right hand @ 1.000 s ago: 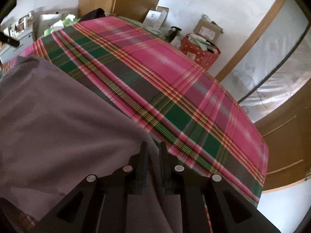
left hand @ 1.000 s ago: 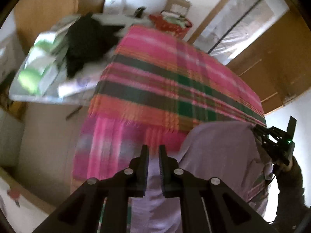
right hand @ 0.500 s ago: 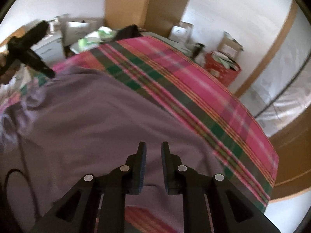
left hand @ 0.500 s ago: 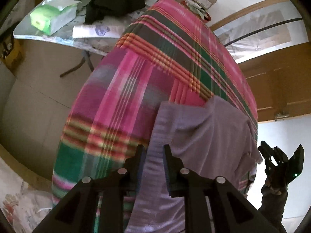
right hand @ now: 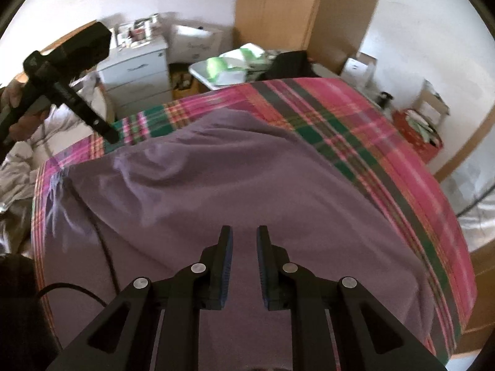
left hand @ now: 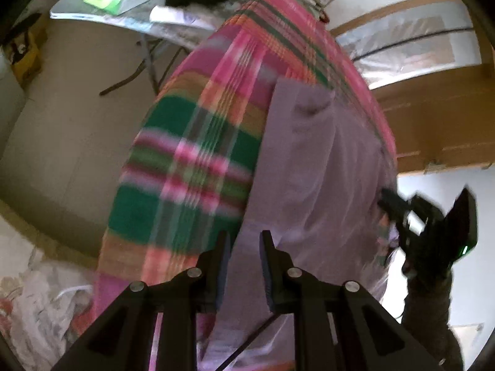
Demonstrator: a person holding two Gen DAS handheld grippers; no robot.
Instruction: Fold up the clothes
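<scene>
A purple garment [right hand: 232, 170] lies spread, slightly wrinkled, on a table draped in pink, green and orange plaid cloth [right hand: 371, 130]. My right gripper [right hand: 244, 241] hovers above the garment's near part, open, with nothing between its fingers. The left gripper [right hand: 108, 136] shows at the upper left of this view, its tip over the garment's far left corner. In the left wrist view my left gripper [left hand: 245, 241] is open above the garment's [left hand: 315, 170] left edge, beside the plaid cloth [left hand: 198, 154]. The right gripper [left hand: 386, 201] is at the garment's right edge, held by a sleeved hand.
A folding table [right hand: 210, 83] behind carries a green tissue pack [right hand: 216, 65] and a black garment [right hand: 290, 65]. White drawers [right hand: 139, 71], a red basket [right hand: 417, 133] and crumpled bedding [right hand: 18, 160] surround the table. A black cable [right hand: 102, 241] crosses the garment's left part.
Both grippers opened and let go of the purple garment, then lifted back from it. The garment now lies spread on the plaid cloth.
</scene>
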